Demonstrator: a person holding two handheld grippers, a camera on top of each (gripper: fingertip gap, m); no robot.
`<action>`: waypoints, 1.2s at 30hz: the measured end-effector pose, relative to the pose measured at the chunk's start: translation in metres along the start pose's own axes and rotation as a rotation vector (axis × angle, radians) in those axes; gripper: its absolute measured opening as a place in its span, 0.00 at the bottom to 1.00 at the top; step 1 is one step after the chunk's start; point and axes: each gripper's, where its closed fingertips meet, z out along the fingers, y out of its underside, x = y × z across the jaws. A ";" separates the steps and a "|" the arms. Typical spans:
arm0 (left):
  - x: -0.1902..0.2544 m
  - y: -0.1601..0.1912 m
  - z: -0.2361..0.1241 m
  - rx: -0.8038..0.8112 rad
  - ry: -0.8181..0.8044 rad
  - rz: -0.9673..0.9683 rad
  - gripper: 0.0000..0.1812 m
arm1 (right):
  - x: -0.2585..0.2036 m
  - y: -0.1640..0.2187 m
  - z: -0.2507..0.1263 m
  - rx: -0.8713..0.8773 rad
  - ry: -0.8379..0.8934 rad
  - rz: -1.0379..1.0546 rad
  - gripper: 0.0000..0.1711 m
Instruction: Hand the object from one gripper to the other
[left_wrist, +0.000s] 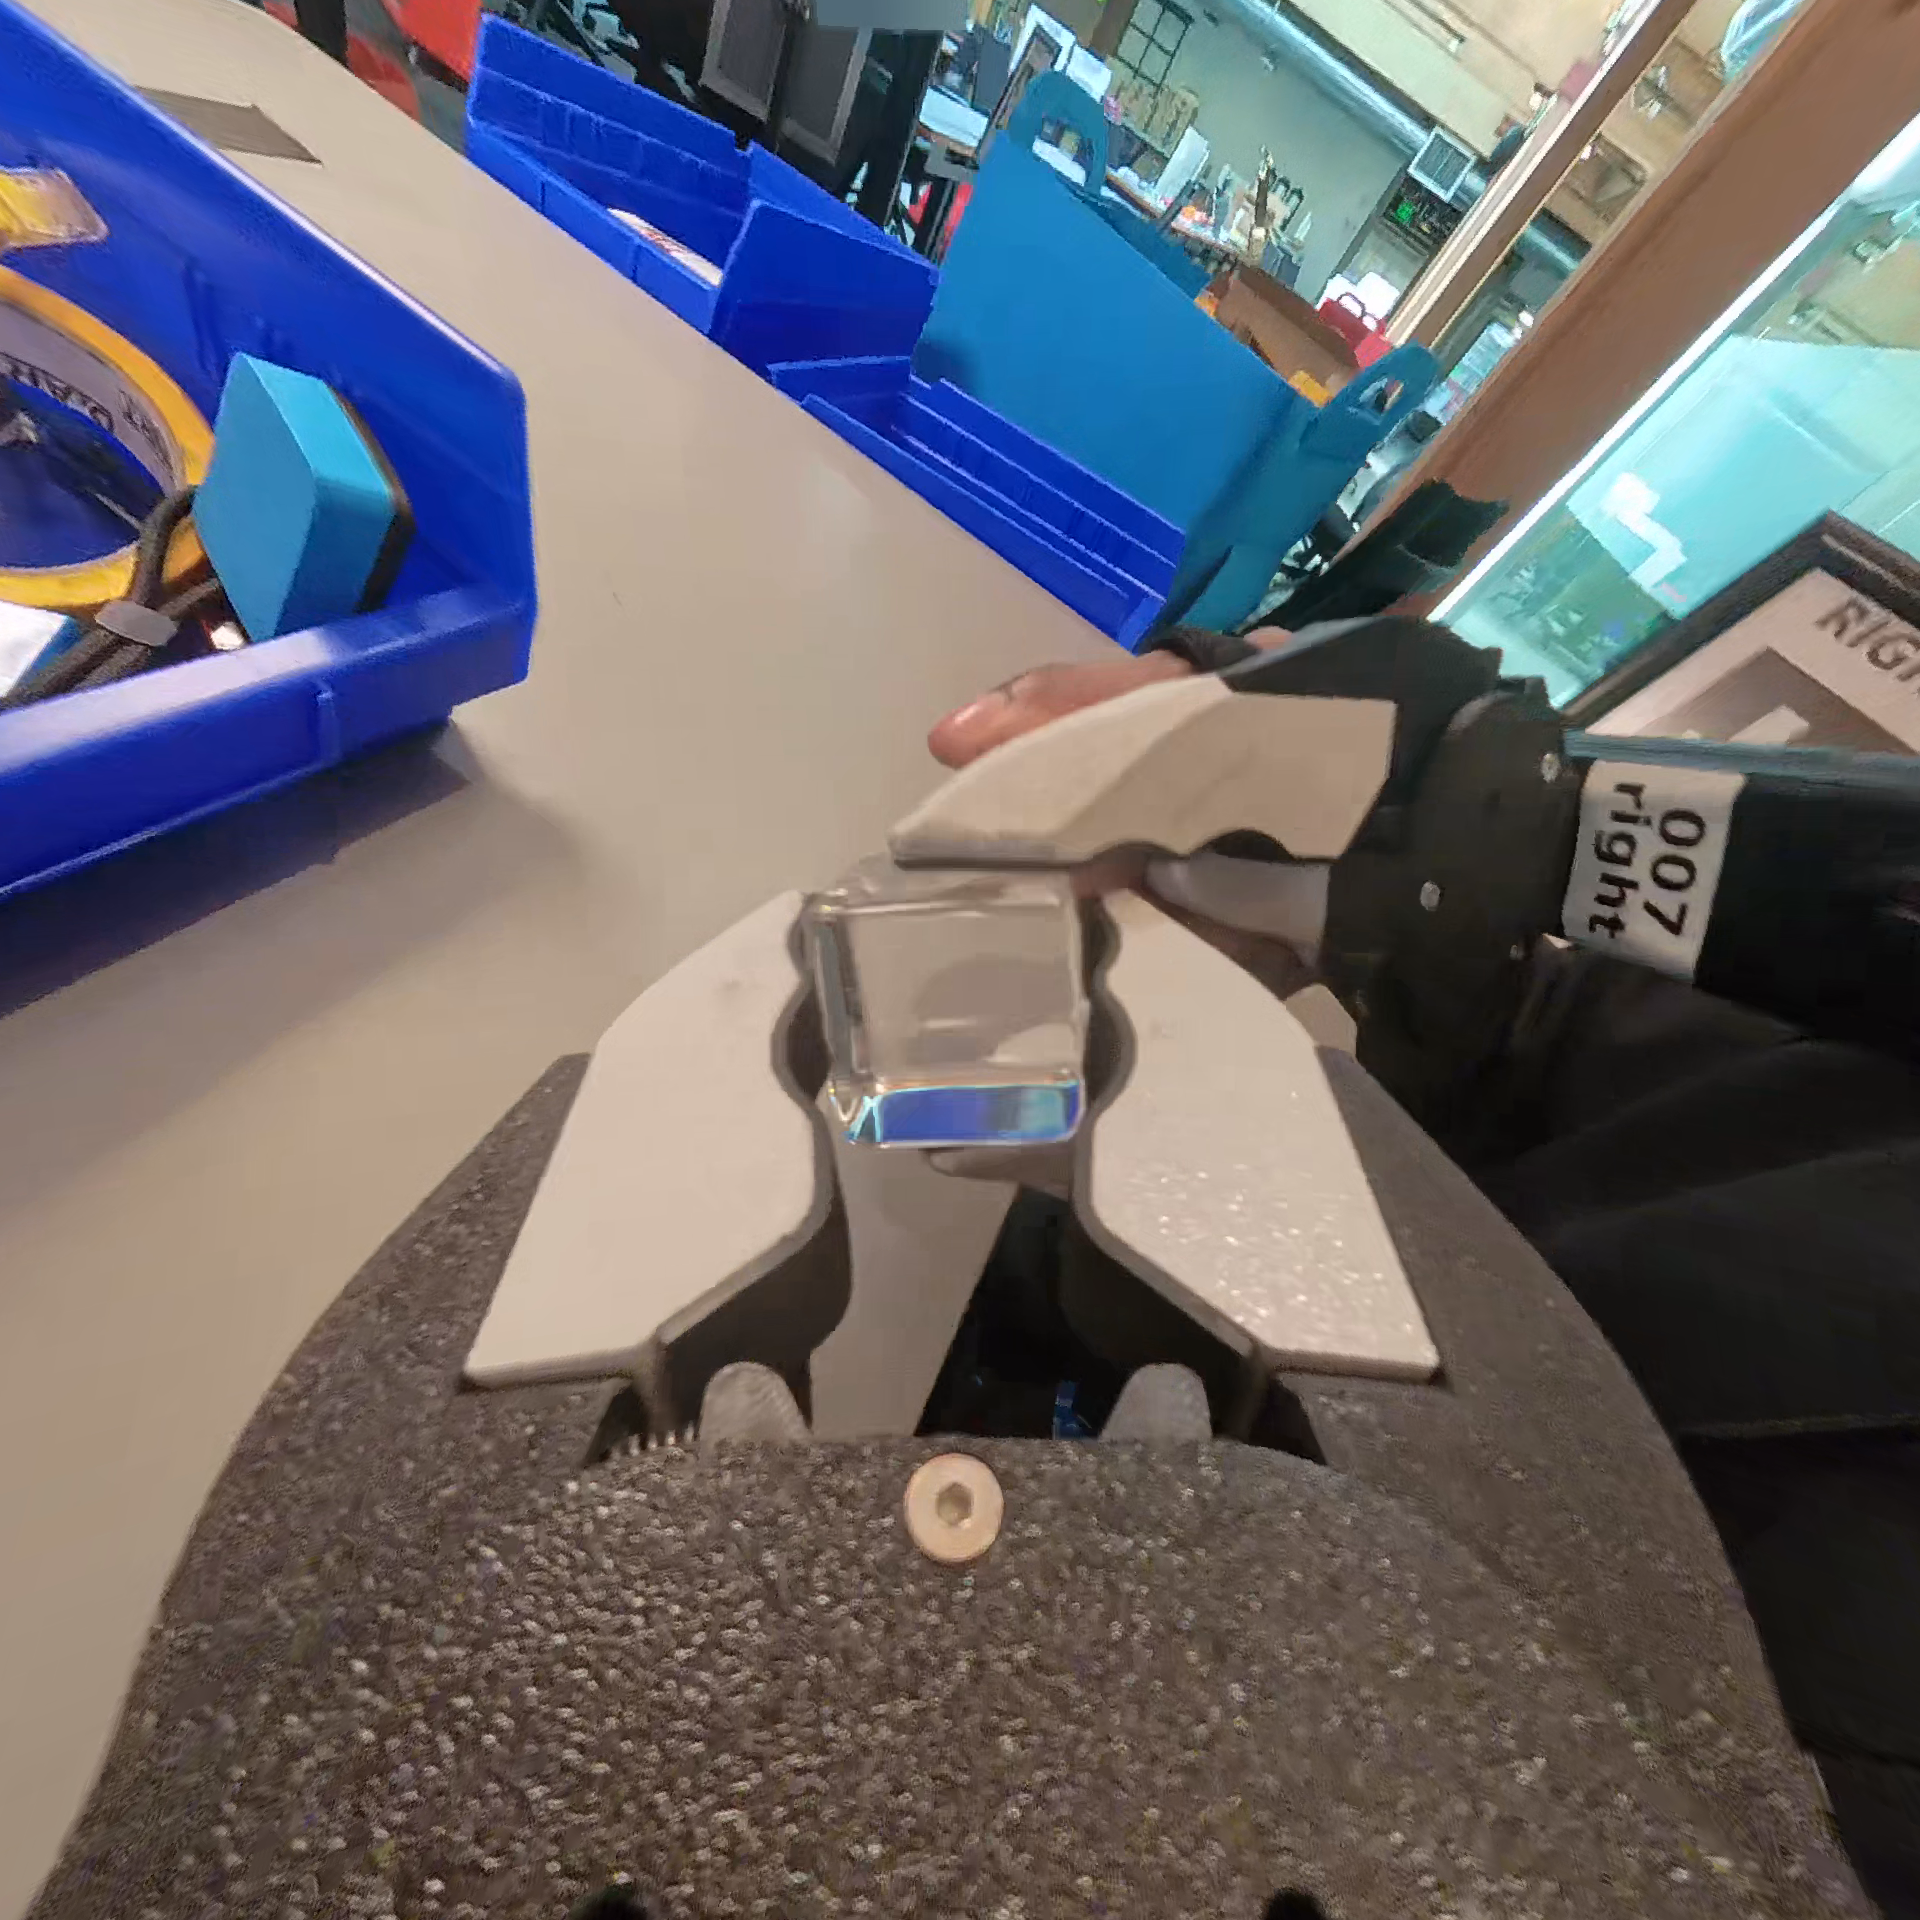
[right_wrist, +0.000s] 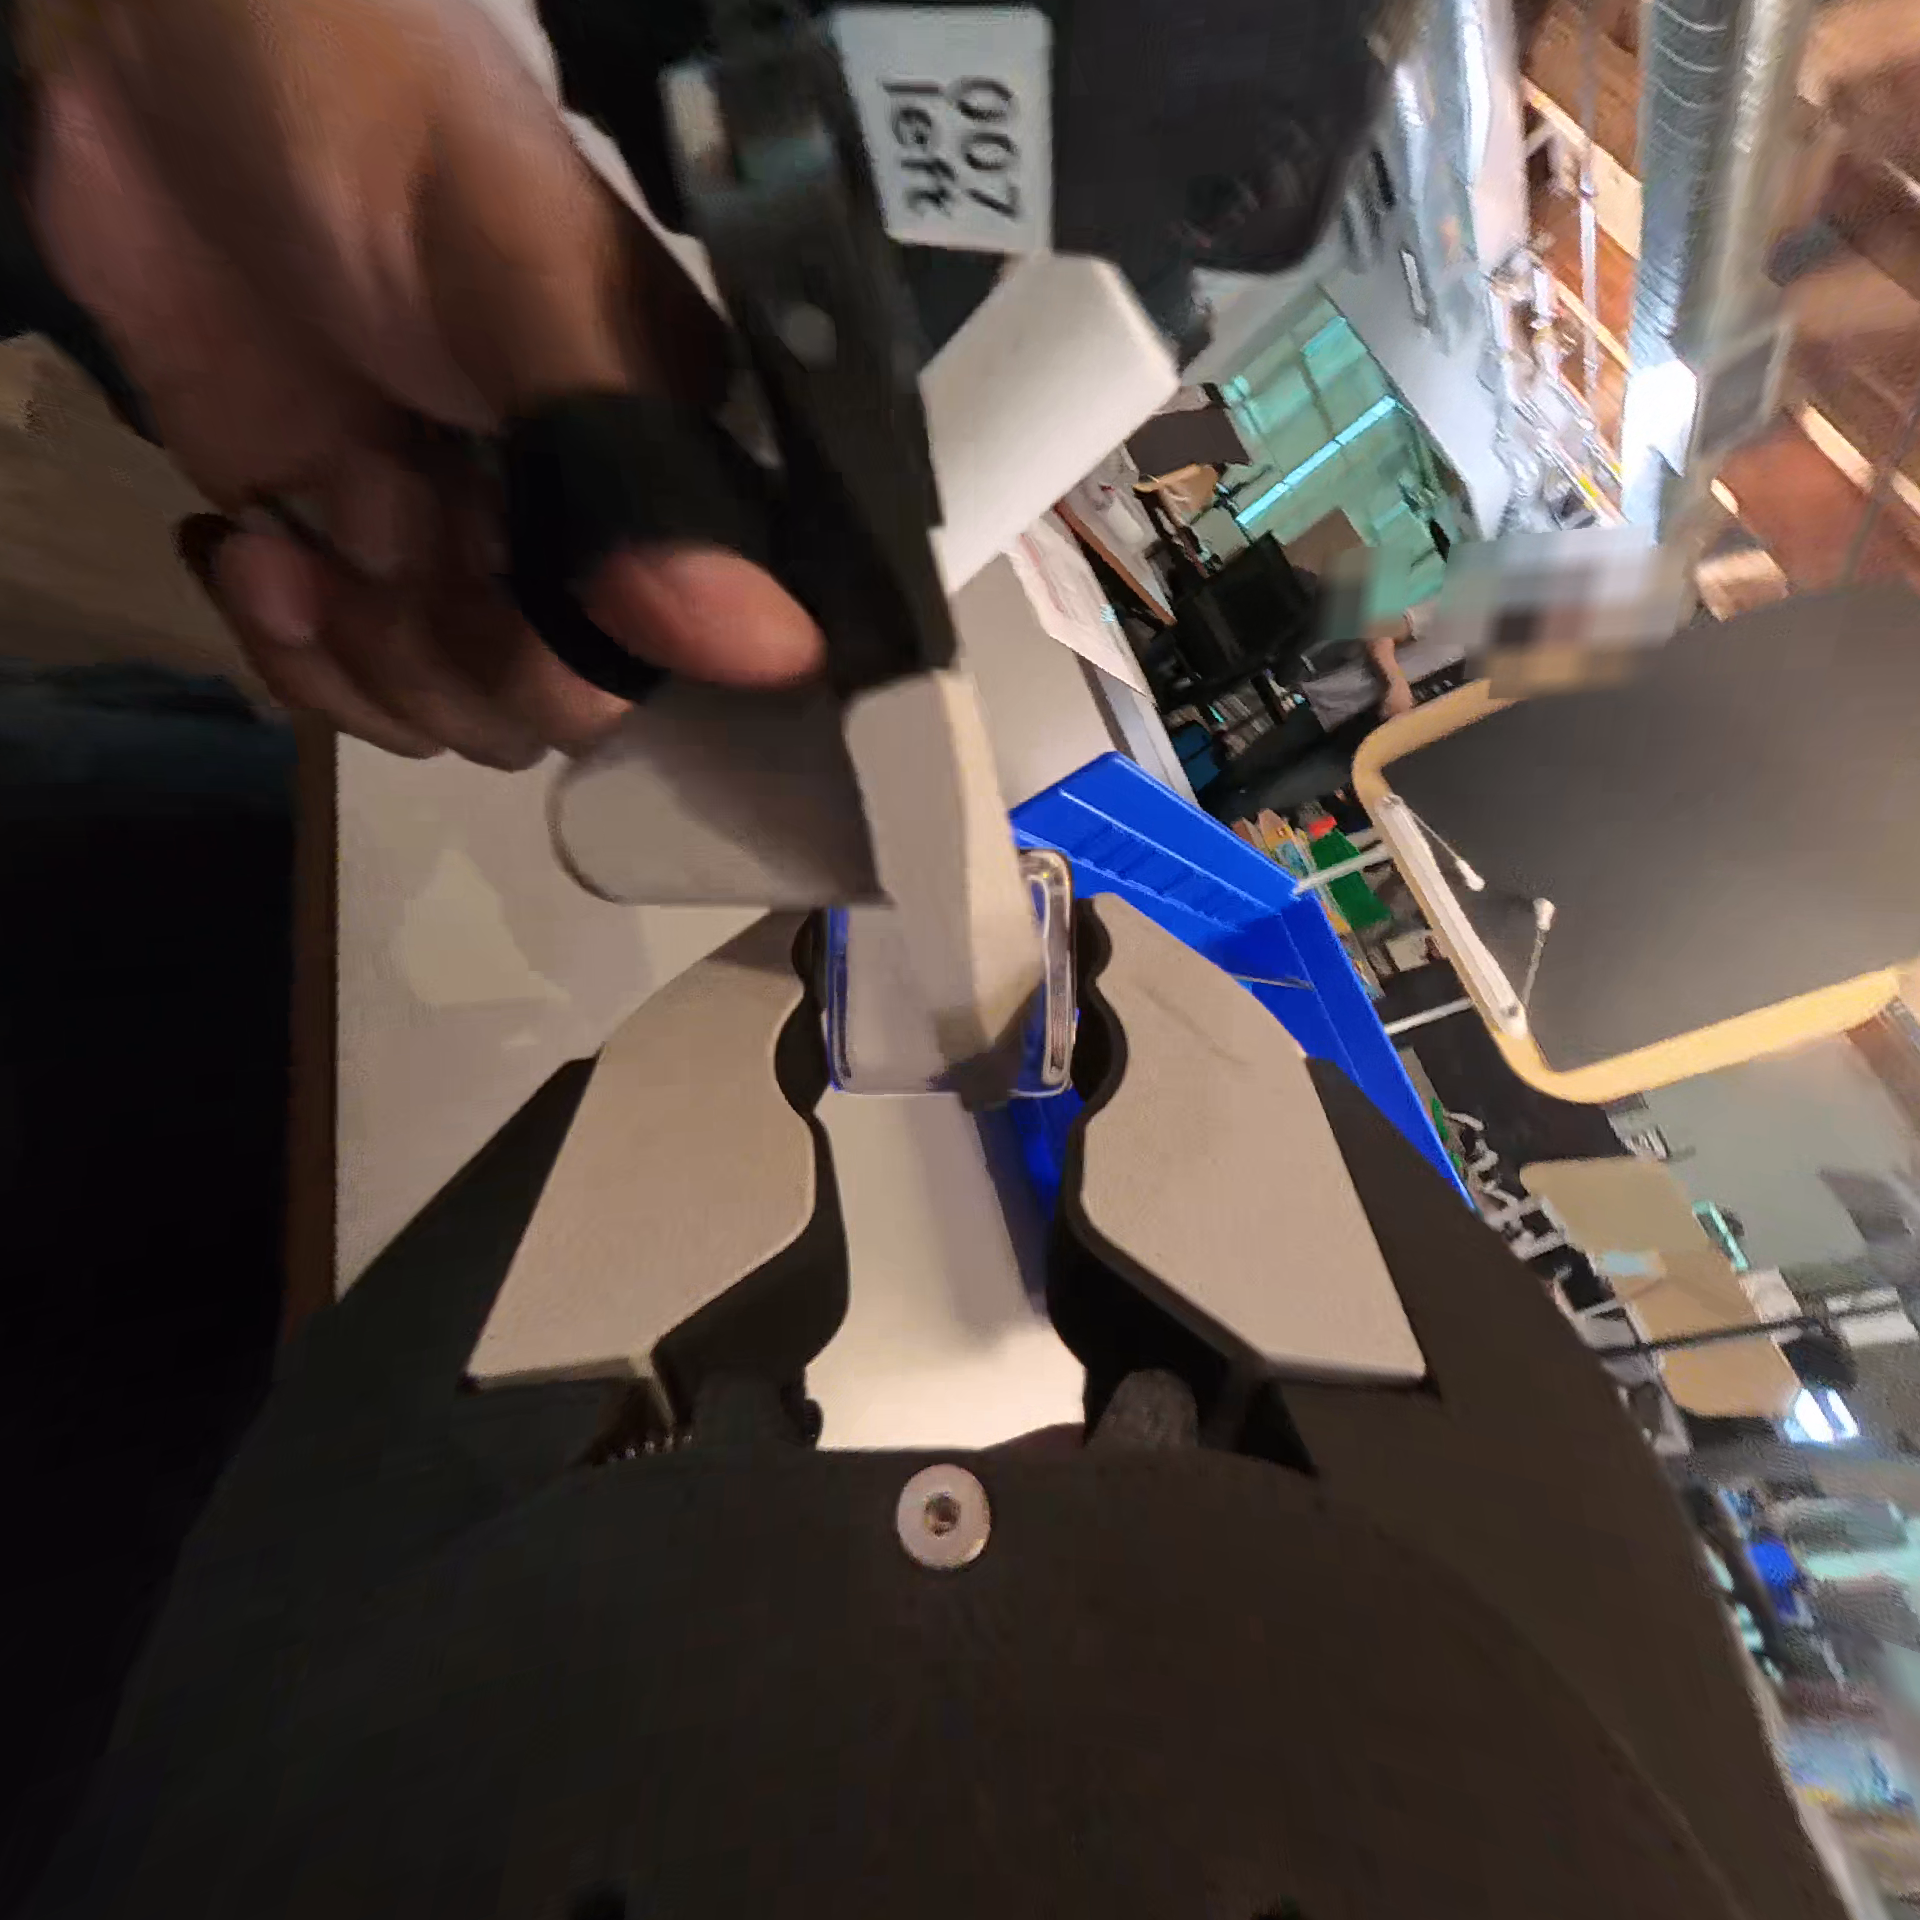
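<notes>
Gripping one clear cube (left_wrist: 951, 1023) from crossed sides, both the left tongs (left_wrist: 948, 1013) and right tongs (right_wrist: 948, 1003).

Bright, even indoor light falls across the left wrist view, sharp up close, with a soft shadow under the blue bin (left_wrist: 312, 665) on the grey table (left_wrist: 665, 582). The clear block (left_wrist: 951, 997) catches a blue glint along its lower edge. Straight lines bow towards the borders. The right wrist view is dimmer and smeared with motion blur; the hand (right_wrist: 343, 395) is soft, the corners nearly black.
</notes>
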 end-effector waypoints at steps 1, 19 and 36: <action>-0.006 -0.003 0.002 0.018 0.008 -0.009 0.26 | 0.002 0.003 0.005 -0.005 -0.009 -0.013 0.26; -0.075 -0.076 -0.038 0.694 0.218 -0.508 0.26 | 0.061 0.020 0.032 0.240 0.142 0.578 0.29; -0.005 -0.051 -0.024 0.738 0.464 -0.477 0.26 | 0.025 -0.001 0.005 0.066 0.423 0.235 0.33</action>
